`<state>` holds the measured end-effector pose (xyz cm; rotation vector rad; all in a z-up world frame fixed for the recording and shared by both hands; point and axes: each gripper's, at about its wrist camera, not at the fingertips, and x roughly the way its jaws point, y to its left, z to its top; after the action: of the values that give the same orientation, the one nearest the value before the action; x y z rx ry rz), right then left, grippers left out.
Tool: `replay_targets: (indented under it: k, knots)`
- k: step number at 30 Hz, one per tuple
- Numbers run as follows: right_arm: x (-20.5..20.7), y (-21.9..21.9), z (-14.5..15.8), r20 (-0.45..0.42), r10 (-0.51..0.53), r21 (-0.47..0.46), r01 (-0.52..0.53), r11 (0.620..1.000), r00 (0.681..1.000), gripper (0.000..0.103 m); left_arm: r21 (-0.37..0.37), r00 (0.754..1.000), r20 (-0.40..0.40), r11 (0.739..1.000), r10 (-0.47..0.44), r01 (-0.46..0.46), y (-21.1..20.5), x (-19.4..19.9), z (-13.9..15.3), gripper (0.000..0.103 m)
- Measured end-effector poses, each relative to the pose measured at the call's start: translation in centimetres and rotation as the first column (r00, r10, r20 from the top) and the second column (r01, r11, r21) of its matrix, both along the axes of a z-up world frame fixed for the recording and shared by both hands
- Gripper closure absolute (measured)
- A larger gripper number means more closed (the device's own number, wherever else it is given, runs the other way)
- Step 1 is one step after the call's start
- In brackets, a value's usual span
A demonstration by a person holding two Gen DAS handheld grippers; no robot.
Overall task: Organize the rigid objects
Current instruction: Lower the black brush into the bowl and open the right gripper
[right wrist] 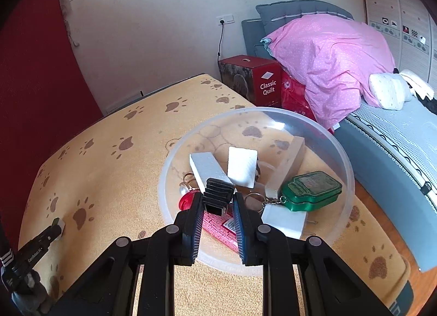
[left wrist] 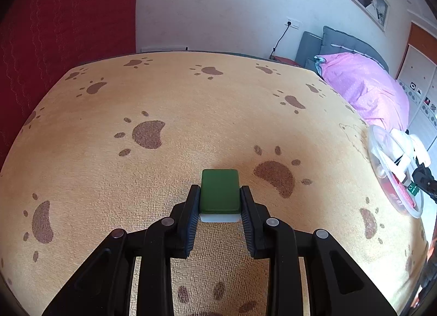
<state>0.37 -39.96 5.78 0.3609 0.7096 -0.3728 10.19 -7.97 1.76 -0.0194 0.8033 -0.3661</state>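
Note:
My left gripper (left wrist: 220, 196) is shut on a green-backed white mahjong tile (left wrist: 220, 191), held low over the orange paw-print cloth (left wrist: 191, 114). My right gripper (right wrist: 218, 198) is shut on a small black ribbed part (right wrist: 218, 193), held over the near side of a clear plastic bowl (right wrist: 347, 179). The bowl holds white foam blocks (right wrist: 241, 166), a green tin keychain (right wrist: 311, 190), a red flat piece (right wrist: 218, 227) and a red round item (right wrist: 187, 201). The bowl also shows at the right edge of the left wrist view (left wrist: 374, 152). The left gripper shows at the far left of the right wrist view (right wrist: 58, 224).
The cloth covers a table beside a red curtain (left wrist: 54, 29). A bed with a pink quilt (right wrist: 327, 54) and a red "Classic Quilt" box (right wrist: 262, 81) stand behind the table's far right. The table edge drops to a wood floor at right.

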Motion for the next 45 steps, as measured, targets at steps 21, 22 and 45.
replay_targets:
  k: [21, 22, 45]
  knots:
    - [-2.8, -2.2, -0.7, -0.003, -0.07, -0.008, 0.07, 0.998, 0.998, 0.055, 0.001, 0.997, -0.031, 0.998, -0.066, 0.066, -2.3, -1.0, 0.1, 0.074]
    - [-3.0, -2.3, -0.7, -0.002, -0.073, -0.006, 0.073, 0.997, 0.997, 0.054, 0.004, 0.997, -0.033, 0.997, -0.074, 0.074, -2.6, -1.2, 0.2, 0.074]
    - [-5.7, -4.4, -1.7, 0.017, -0.084, 0.008, 0.084, 0.996, 0.996, 0.044, 0.004, 0.95, -0.021, 0.95, -0.311, 0.311, -14.4, -4.7, 3.3, 0.074]
